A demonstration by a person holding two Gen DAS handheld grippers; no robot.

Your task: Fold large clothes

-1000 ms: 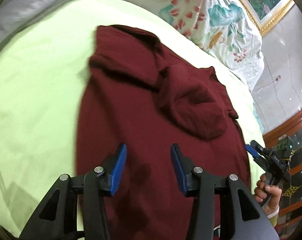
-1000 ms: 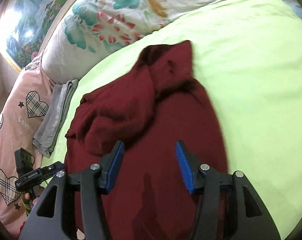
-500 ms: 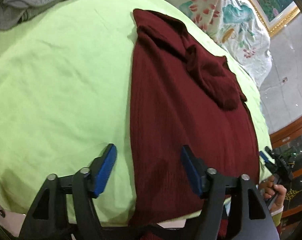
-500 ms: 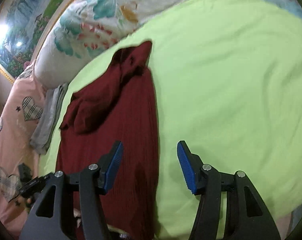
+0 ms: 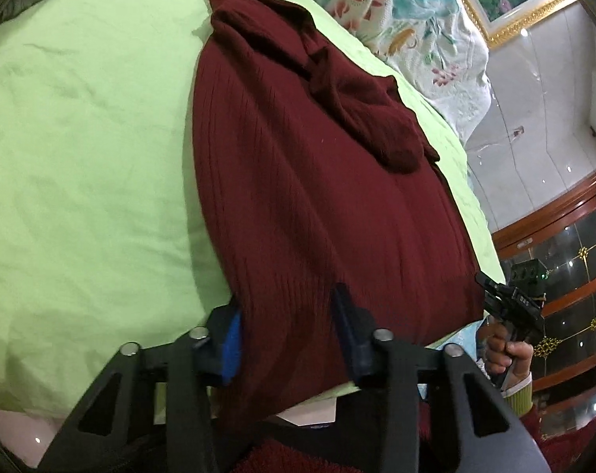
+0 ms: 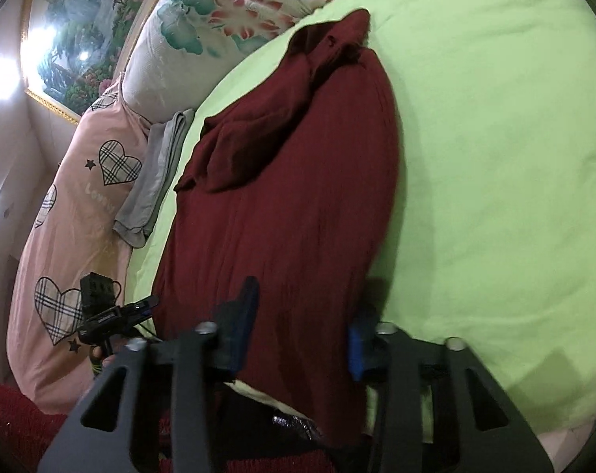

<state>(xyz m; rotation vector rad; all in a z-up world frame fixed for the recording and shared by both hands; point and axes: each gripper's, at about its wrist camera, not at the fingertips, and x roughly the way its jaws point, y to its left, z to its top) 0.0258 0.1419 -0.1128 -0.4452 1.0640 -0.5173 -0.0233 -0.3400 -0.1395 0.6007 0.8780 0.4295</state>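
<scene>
Here both grippers (image 5: 288,335) (image 6: 302,331) straddle the maroon sweater's (image 5: 317,197) hem corners, jaws parted.

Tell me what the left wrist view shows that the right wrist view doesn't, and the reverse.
Only the left wrist view shows the wooden glass-fronted cabinet and the right gripper.

Only the right wrist view shows the pink heart-print quilt, the folded grey cloth beside it, and the left gripper.

Both show the dark red ribbed knit garment on the light green bedsheet, the floral pillow, and open jaws straddling the garment's near hem.
</scene>
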